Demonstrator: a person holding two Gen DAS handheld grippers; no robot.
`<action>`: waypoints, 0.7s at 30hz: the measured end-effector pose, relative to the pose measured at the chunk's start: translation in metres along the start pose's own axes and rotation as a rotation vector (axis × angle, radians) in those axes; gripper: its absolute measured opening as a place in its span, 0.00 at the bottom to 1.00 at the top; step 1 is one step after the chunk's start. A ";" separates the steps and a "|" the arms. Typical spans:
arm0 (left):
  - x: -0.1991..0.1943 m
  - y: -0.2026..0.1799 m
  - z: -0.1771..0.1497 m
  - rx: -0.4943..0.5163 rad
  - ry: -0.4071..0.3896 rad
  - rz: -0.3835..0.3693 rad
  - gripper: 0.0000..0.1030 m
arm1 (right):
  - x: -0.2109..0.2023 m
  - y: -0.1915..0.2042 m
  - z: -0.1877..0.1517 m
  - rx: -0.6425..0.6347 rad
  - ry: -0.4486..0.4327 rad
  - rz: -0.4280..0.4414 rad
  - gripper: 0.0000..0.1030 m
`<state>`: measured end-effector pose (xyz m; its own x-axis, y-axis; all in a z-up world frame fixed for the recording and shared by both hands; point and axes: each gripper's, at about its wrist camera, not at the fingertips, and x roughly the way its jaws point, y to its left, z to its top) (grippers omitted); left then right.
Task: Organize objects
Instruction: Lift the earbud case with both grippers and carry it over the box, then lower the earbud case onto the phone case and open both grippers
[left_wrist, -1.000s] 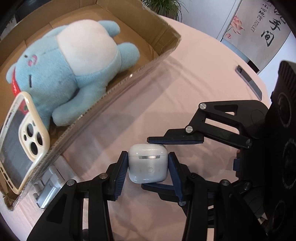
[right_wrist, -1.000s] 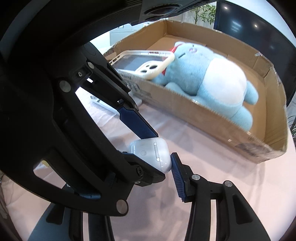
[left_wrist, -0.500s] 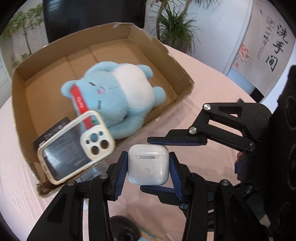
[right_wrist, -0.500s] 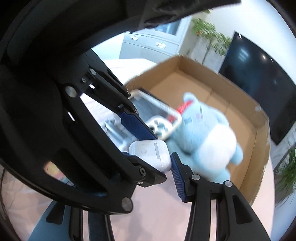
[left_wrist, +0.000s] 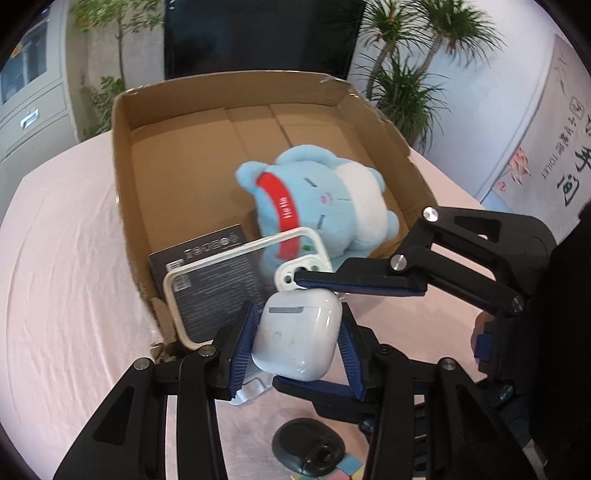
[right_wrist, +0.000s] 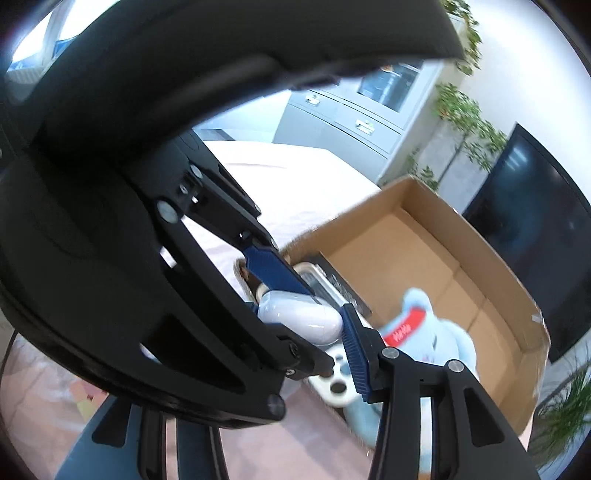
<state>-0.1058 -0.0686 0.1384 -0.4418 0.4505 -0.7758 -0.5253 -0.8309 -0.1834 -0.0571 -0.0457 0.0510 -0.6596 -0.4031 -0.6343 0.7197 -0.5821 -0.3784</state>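
Nearest of all, the white earbud case (left_wrist: 297, 334) sat clamped between the blue ribbed jaws of the left gripper (left_wrist: 295, 343), pinched at its 9 and 3 o'clock sides, hinge seam uppermost and its longer axis running along the fingers. The right gripper (left_wrist: 334, 328) came in from 3 o'clock and crossed the first at right angles, one pad flat on the case's top end and the other under its bottom end, so both sets of jaws were closed on the same small thing, which hung clear above the pink desk (left_wrist: 66, 266). Just beyond, toward 12 o'clock, lay the near corner of the open cardboard box (left_wrist: 123, 177), where a cream phone case (left_wrist: 207, 275) leaned over a dark booklet (left_wrist: 199, 254). Further in rested the blue plush toy (left_wrist: 325, 206), and the box floor behind it at 11 o'clock looked bare. I judged that the case only needed carrying forward over the rim, with both hands equally near.
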 end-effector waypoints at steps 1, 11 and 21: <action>0.000 0.006 -0.001 -0.017 -0.001 0.004 0.39 | 0.005 0.003 0.003 -0.007 -0.002 0.006 0.41; 0.017 0.059 -0.007 -0.175 0.009 -0.004 0.38 | 0.053 0.012 0.004 -0.030 0.004 0.073 0.41; 0.036 0.069 -0.006 -0.254 0.022 0.056 0.50 | 0.101 -0.017 -0.005 0.038 0.012 0.103 0.42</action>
<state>-0.1538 -0.1119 0.0946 -0.4478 0.3967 -0.8013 -0.2994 -0.9110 -0.2836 -0.1349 -0.0729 -0.0106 -0.5795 -0.4541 -0.6768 0.7749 -0.5644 -0.2848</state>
